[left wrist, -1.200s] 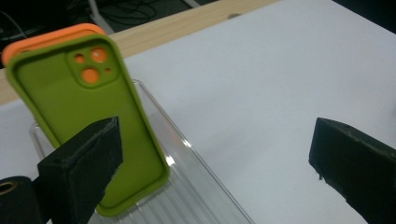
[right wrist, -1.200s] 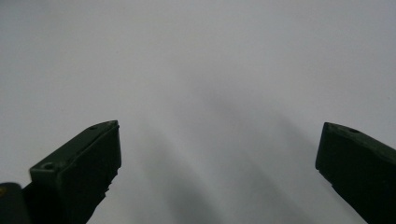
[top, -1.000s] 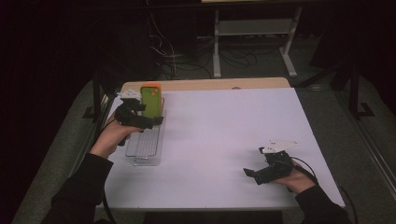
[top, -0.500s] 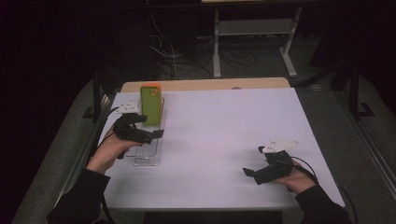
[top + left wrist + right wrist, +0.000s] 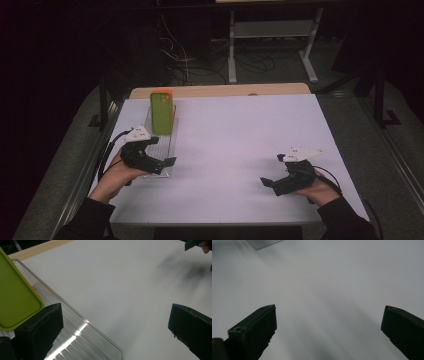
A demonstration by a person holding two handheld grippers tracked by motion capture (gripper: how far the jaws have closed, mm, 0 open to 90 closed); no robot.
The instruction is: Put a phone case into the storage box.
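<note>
The left gripper has let go of the green phone case and drawn back toward the near edge; its jaws have just been opening, nothing between them. The case now stands alone in the clear tray.

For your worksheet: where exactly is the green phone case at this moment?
In the high view the green phone case stands at the far end of the clear tray on the table's left side, just beyond the open left gripper.
</note>
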